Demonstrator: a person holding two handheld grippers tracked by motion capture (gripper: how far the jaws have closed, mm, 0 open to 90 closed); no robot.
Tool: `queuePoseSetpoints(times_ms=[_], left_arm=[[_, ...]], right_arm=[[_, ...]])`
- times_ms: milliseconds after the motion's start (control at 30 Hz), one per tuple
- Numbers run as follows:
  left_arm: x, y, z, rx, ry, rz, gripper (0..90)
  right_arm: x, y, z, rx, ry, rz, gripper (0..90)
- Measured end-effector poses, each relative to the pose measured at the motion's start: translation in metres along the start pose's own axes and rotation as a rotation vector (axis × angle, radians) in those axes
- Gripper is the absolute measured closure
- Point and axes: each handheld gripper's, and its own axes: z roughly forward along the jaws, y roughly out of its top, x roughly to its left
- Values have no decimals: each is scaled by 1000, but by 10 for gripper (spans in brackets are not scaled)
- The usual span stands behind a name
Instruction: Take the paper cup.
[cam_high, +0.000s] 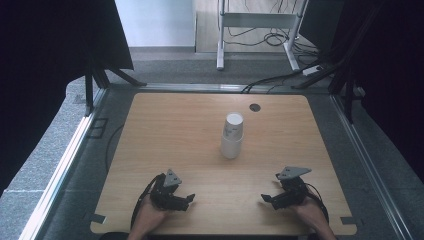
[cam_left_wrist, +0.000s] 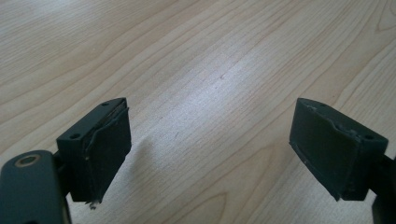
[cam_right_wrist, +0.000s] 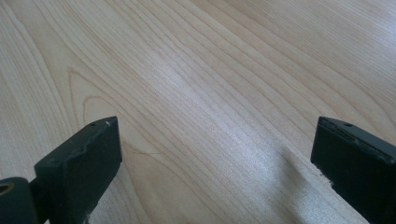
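Left gripper (cam_high: 189, 199): held low over the near left part of the wooden table (cam_high: 165, 130), jaws spread wide with bare wood between them, gripping nothing.
Right gripper (cam_high: 266, 198): held low over the near right part, jaws equally wide apart, nothing between them.
Paper cups (cam_high: 232, 135): a white stack standing mouth-down near the table's middle, well apart from both grippers.

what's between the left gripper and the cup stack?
Nothing: in the high view, bare wooden table runs from the left gripper to the stack of white cups. Its jaws stand open.
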Motion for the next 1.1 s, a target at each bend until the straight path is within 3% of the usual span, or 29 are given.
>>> queuePoseSetpoints(times_ms=[767,1100], left_arm=[[2,2,2,-2,62,30,128],[1,10,3,-8,38,38,128]], right_arm=[[1,4,-1,11,16,-29,21],[1,12,-6,-7,44,-25,21]])
